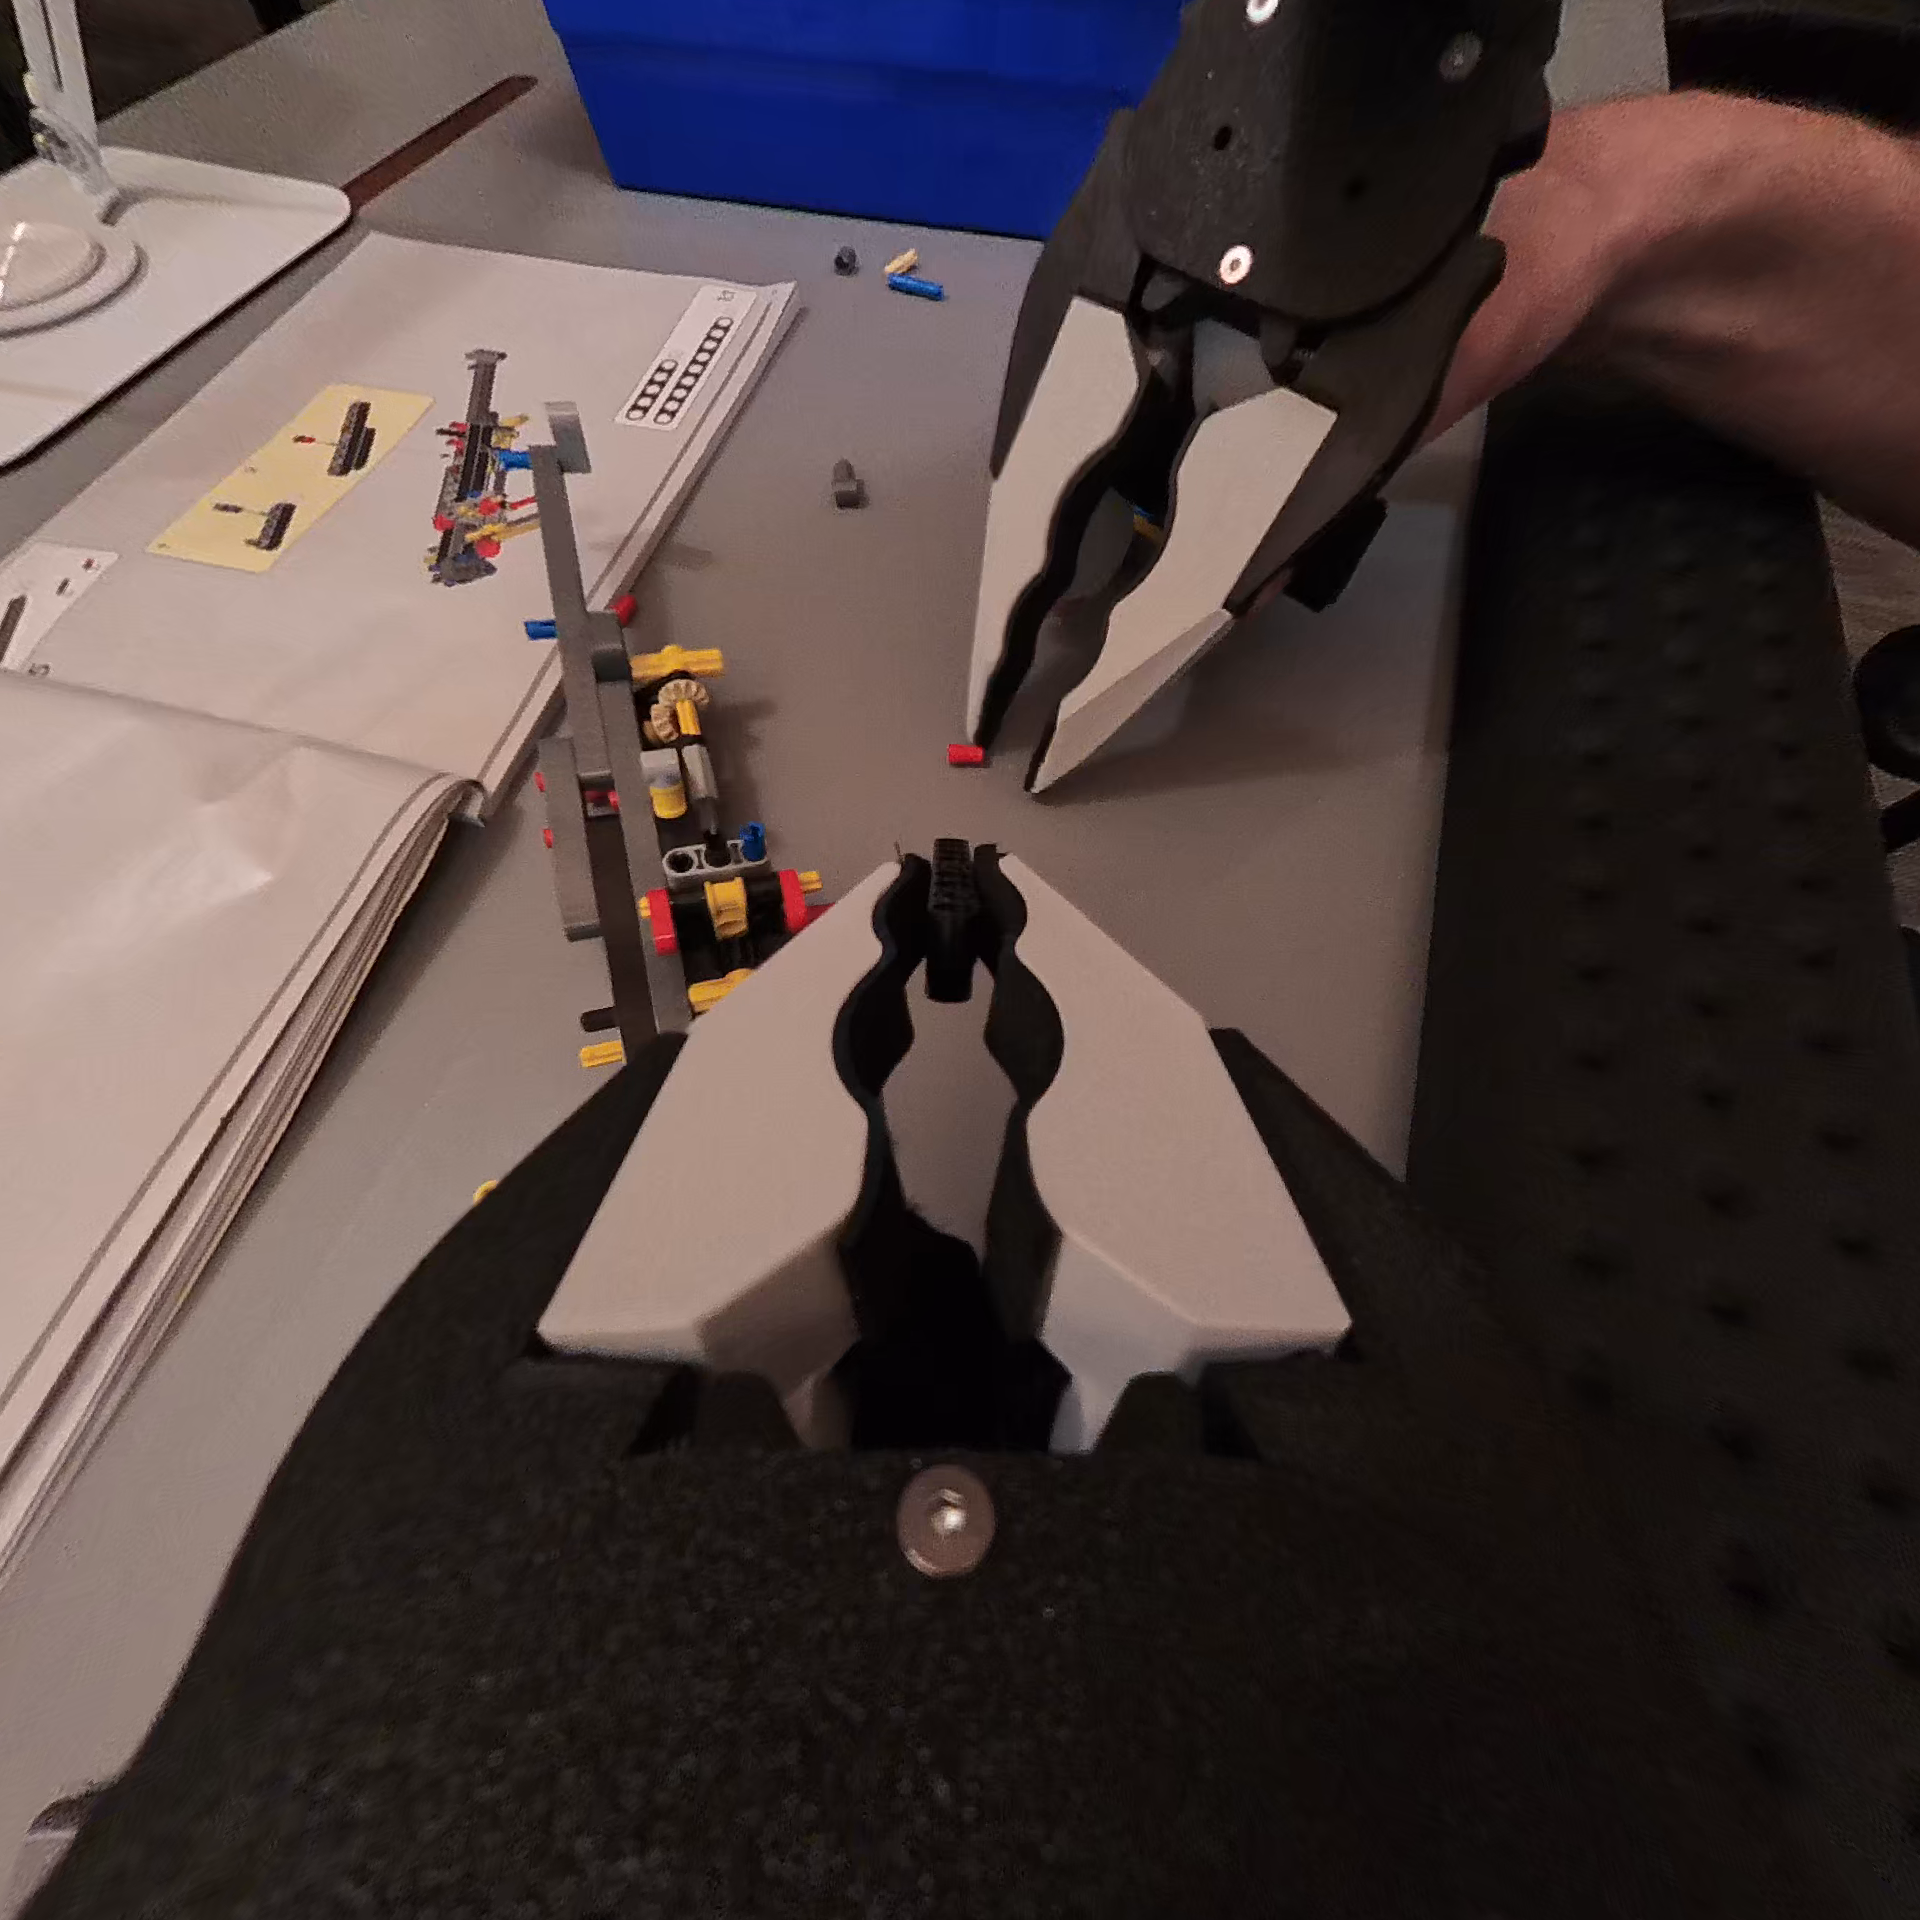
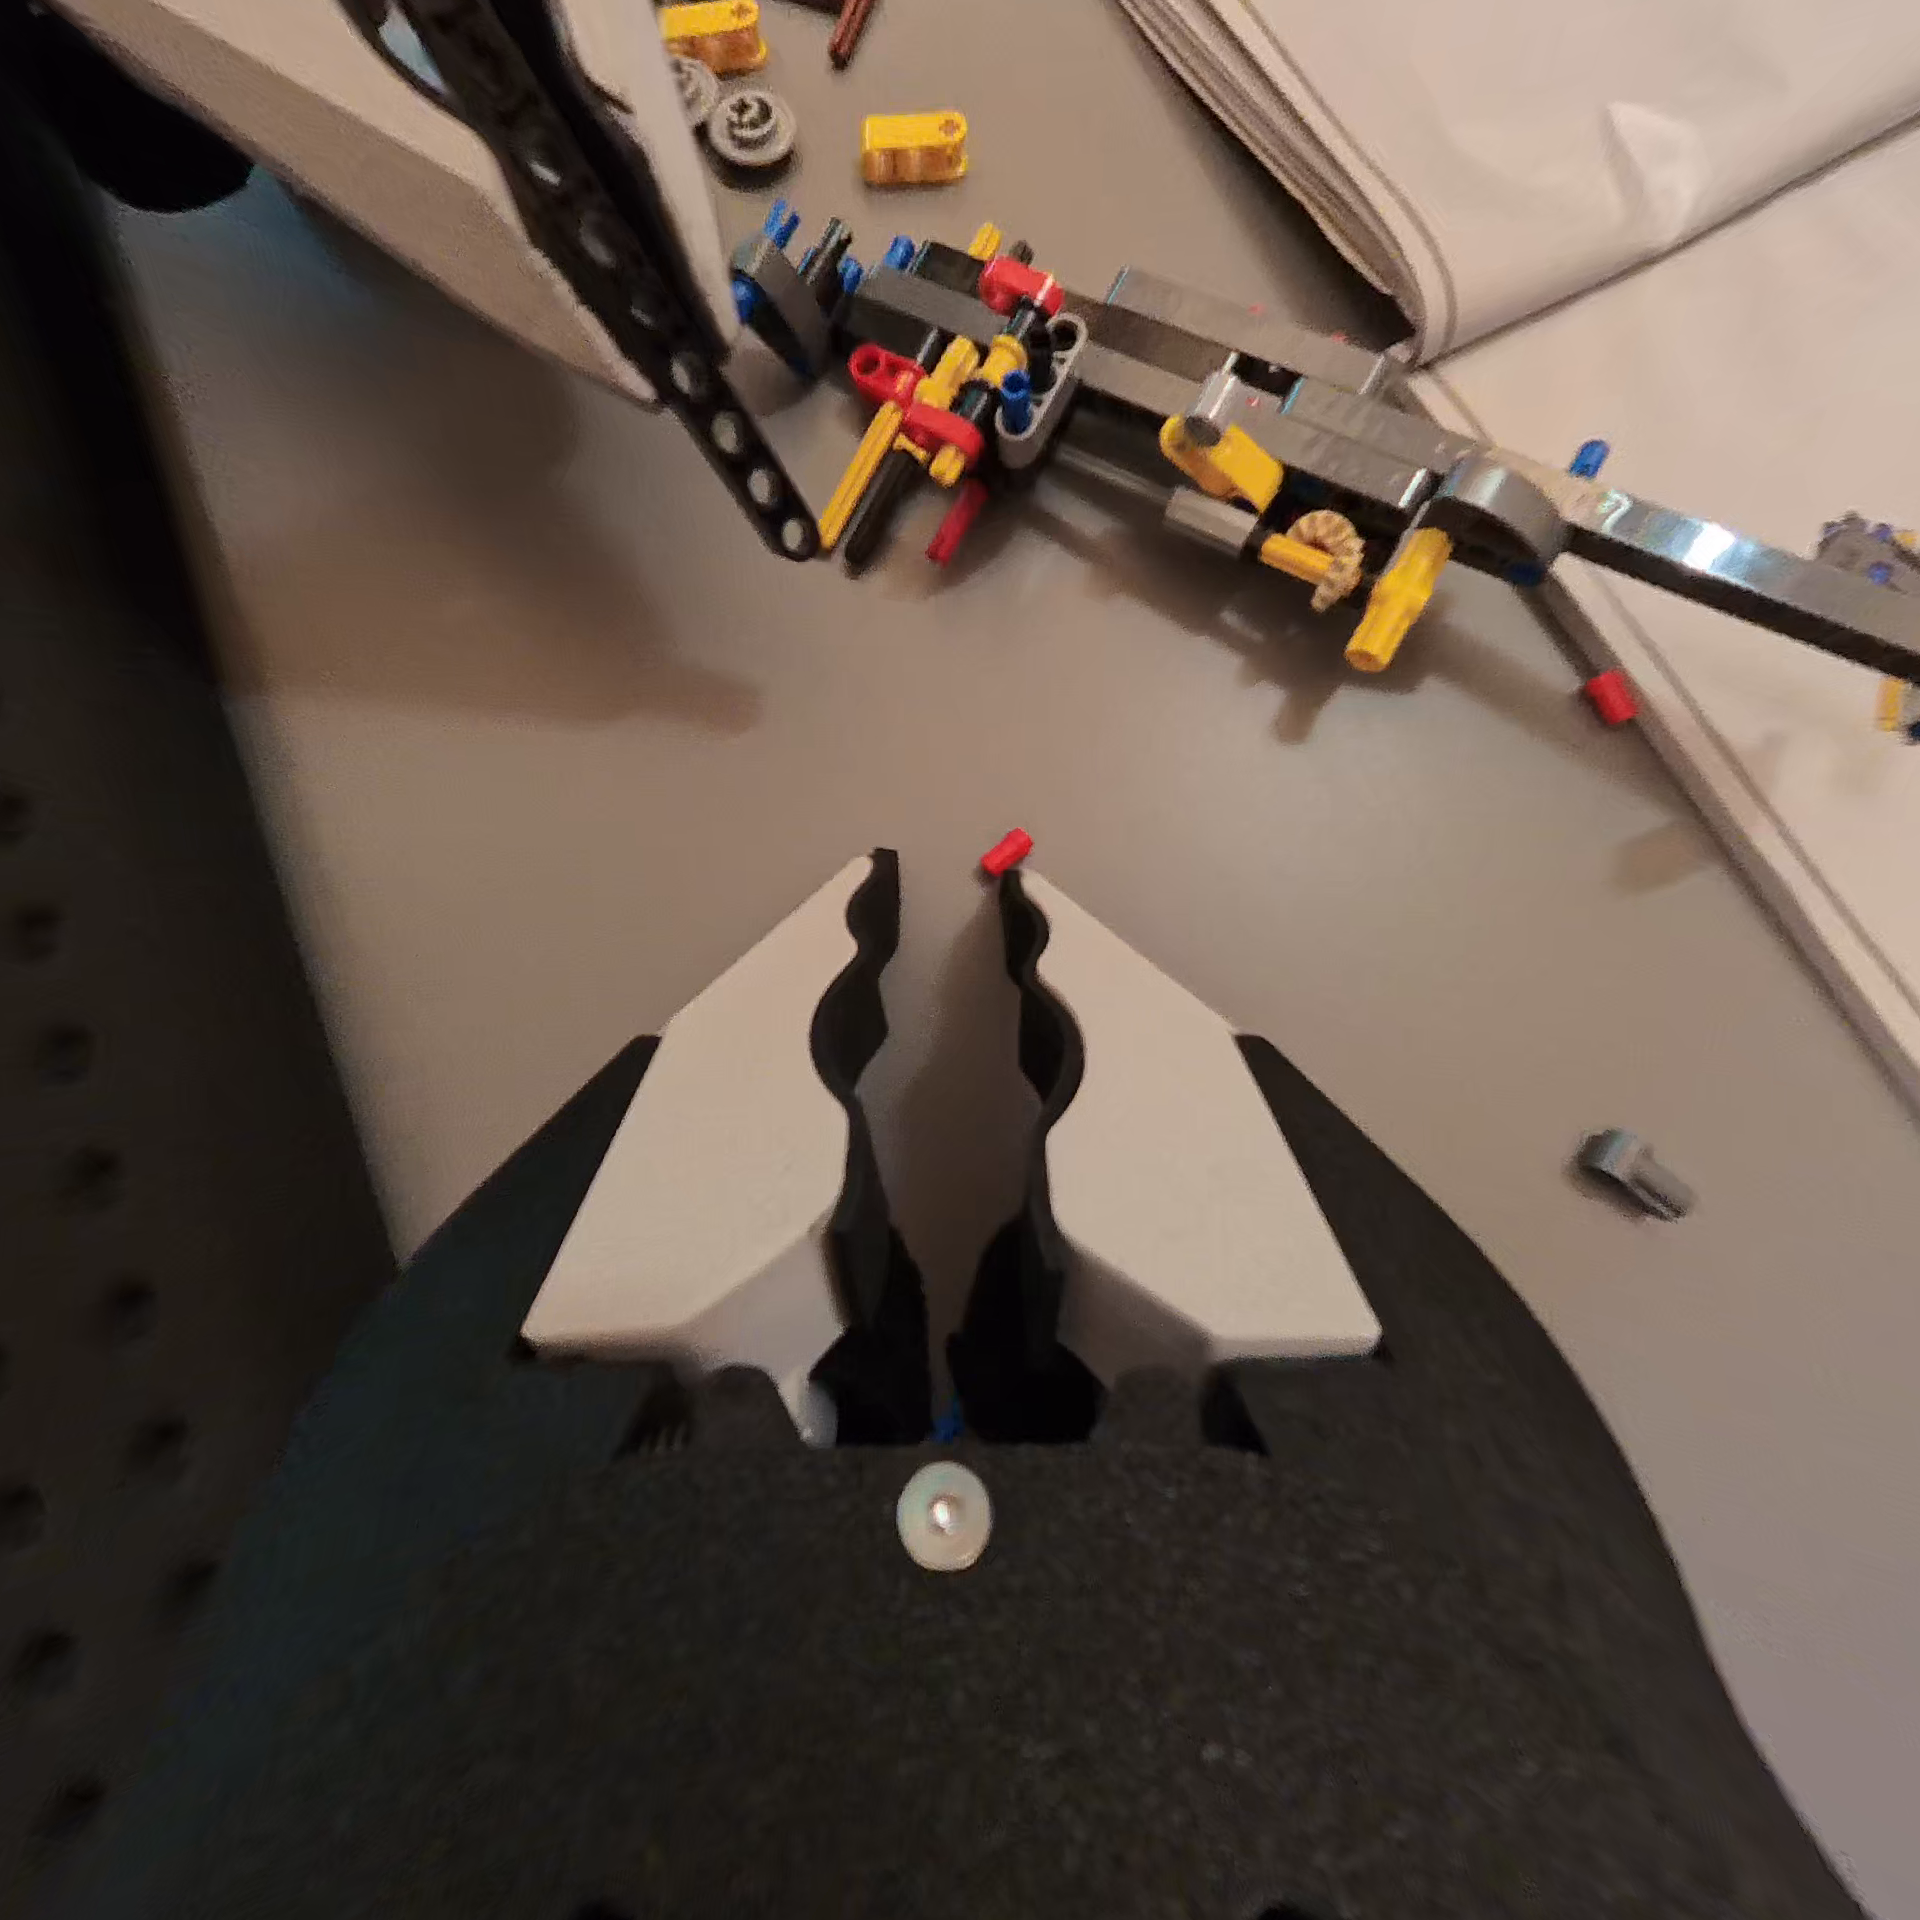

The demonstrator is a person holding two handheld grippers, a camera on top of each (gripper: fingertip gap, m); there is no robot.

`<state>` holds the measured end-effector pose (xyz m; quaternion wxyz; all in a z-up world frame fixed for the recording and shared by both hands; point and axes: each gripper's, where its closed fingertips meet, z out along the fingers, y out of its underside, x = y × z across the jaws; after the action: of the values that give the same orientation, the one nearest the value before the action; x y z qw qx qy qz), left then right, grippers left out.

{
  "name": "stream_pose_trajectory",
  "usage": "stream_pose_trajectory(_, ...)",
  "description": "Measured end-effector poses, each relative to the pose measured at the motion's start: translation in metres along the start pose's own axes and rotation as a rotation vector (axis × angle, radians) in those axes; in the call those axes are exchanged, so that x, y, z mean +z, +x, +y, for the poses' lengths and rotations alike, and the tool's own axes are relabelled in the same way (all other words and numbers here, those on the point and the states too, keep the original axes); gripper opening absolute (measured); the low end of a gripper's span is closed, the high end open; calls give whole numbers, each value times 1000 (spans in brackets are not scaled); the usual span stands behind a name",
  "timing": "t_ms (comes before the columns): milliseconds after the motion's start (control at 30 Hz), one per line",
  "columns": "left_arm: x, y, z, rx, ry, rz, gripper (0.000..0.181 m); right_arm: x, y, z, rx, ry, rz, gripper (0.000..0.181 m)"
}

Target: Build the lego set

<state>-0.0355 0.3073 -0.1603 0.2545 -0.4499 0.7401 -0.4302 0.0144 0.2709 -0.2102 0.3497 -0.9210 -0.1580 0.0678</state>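
My left gripper (image 1: 951,862) is shut on a black beam with holes (image 1: 951,920), held above the table; the beam also shows at the top left of the right wrist view (image 2: 727,436). My right gripper (image 2: 948,871) is open by a narrow gap and empty, tips down at the grey table. A small red pin (image 2: 1006,850) lies just off its right fingertip; in the left wrist view the pin (image 1: 964,755) lies beside the right gripper (image 1: 1008,767). The partly built model (image 1: 675,831) of grey beams with yellow, red and blue parts lies left of both grippers (image 2: 1143,395).
An open instruction booklet (image 1: 416,468) lies left of the model. A blue bin (image 1: 862,104) stands at the back, a white tray (image 1: 156,239) at the far left. Loose parts lie around: a grey piece (image 2: 1631,1174), a yellow piece (image 2: 914,148), blue and tan pins (image 1: 914,275). A black mat (image 1: 1662,935) lies on the right. The gap from one gripper's tips to the other's is roughly 9 cm. About 10 cm separates my left fingertips from the yellow piece (image 2: 914,148).
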Motion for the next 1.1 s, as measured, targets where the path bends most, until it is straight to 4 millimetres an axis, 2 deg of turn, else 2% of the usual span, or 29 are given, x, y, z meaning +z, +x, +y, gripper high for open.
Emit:
stream_pose_trajectory(133, -2, -1, 0, -38, 8, 22, 6, 1, -16, -9, 4, 42, -82, 19)
stream_pose_trajectory(333, -5, -7, 1, -39, 7, 9, 6, -5, 6, -20, -195, 104, -110, 20)
stream_pose_trajectory(400, -6, -10, 3, -31, -3, -6, 6, -2, 6, -27, -293, 119, -194, 20)
stream_pose_trajectory(467, -6, -13, 8, -32, -28, -8, 6, 7, 10, -26, -364, 64, -258, 16)
stream_pose_trajectory(533, -5, -14, 18, -46, -77, -7, 6, 9, 3, -20, -334, -14, -408, 9)
stream_pose_trajectory(600, -5, -11, 26, -51, -111, 5, 6, 8, -1, -21, -333, -31, -476, 10)
stream_pose_trajectory(700, -3, -1, 33, -80, -141, 29, 6, 16, 8, -18, -481, -41, -383, 10)
stream_pose_trajectory(767, 1, 2, 29, -81, -135, 30, 6, 20, 4, -21, -538, -33, -360, 10)
stream_pose_trajectory(833, 6, -1, 28, -96, -140, 6, 6, 23, -2, -24, -566, -19, -348, 10)
stream_pose_trajectory(967, 13, 8, 26, -110, -130, 56, 6, 27, -17, -28, -585, 9, -334, 9)
stream_pose_trajectory(1100, 15, 6, 25, -87, -133, 36, 6, 27, -20, -28, -587, 21, -307, 9)
